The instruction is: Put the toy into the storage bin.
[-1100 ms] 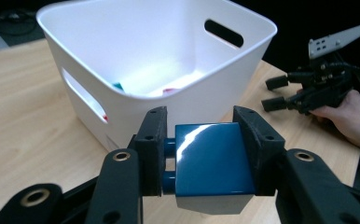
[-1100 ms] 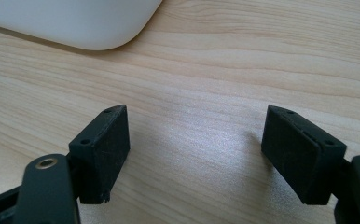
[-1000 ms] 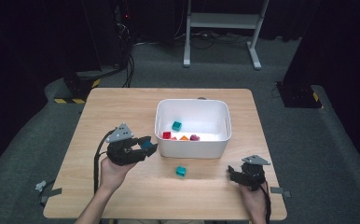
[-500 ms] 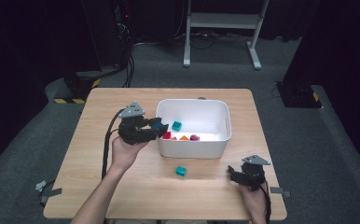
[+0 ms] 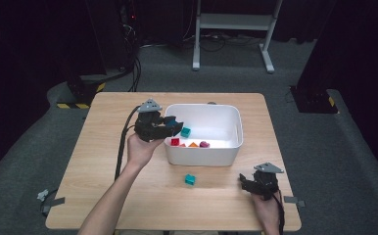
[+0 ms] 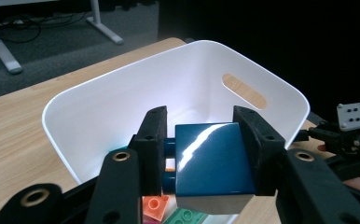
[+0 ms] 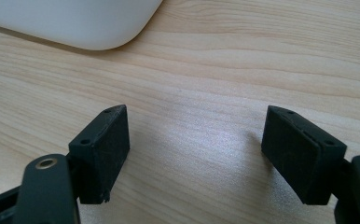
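Dark blue, the block [image 6: 214,161] sits clamped in my left claw [image 5: 170,126] just over the near-left rim of the white tub [image 5: 226,152], while my right claw [image 7: 196,156] rests spread apart on the wooden worktop [image 5: 104,161], gripping nothing, near a teal block [image 5: 190,179].

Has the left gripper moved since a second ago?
Yes. The left gripper, shut on a dark blue block, went up-table and right, from beside the white bin to over its left rim.
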Demonstrator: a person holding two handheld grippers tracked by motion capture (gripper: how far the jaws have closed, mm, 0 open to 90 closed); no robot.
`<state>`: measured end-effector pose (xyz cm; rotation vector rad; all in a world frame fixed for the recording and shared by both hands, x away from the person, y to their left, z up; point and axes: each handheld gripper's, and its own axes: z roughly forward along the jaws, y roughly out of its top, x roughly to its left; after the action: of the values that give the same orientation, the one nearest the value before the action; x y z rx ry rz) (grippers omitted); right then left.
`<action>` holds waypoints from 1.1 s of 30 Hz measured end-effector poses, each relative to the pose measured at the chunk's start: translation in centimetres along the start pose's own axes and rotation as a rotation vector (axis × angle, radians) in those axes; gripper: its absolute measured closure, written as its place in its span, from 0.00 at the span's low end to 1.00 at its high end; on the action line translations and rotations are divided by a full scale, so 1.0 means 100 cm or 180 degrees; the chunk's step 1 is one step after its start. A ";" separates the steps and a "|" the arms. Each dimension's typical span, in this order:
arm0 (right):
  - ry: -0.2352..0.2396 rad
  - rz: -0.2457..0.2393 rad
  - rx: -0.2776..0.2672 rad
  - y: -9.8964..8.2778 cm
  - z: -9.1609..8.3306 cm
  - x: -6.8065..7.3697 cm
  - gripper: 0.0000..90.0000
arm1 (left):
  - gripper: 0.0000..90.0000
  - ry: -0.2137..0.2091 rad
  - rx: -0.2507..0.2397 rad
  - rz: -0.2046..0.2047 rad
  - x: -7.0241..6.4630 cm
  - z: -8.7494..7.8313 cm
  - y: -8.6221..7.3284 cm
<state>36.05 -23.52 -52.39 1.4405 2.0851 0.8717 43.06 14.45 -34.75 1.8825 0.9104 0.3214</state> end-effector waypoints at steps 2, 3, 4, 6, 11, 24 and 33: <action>0.0000 0.0000 0.0000 0.000 0.000 0.000 0.26 | 0.63 0.0048 0.0011 0.0014 0.002 0.004 0.000; 0.0000 0.0000 0.0000 0.000 0.000 0.000 0.26 | 0.63 0.0069 0.0029 0.0016 0.003 0.006 0.000; 0.0000 0.0000 0.0000 0.000 0.000 0.000 0.26 | 0.63 0.0085 0.0044 0.0009 0.004 0.007 0.000; 0.0000 -0.0001 0.0001 0.000 0.000 0.000 0.26 | 0.63 0.0107 0.0067 0.0008 0.005 0.011 0.000; 0.0000 -0.0001 0.0000 0.000 0.000 0.000 0.26 | 0.62 0.0134 0.0125 0.0058 0.004 0.018 -0.002; 0.0002 -0.0005 0.0000 0.000 0.000 0.000 0.26 | 0.46 0.0108 0.0186 0.0110 0.000 0.028 -0.007; 0.0002 -0.0004 0.0000 0.000 0.000 0.000 0.26 | 0.42 0.0134 0.0137 0.0196 -0.004 0.013 -0.010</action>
<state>36.05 -23.51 -52.38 1.4389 2.0864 0.8718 43.08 13.52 -36.13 1.9526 0.8951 0.3826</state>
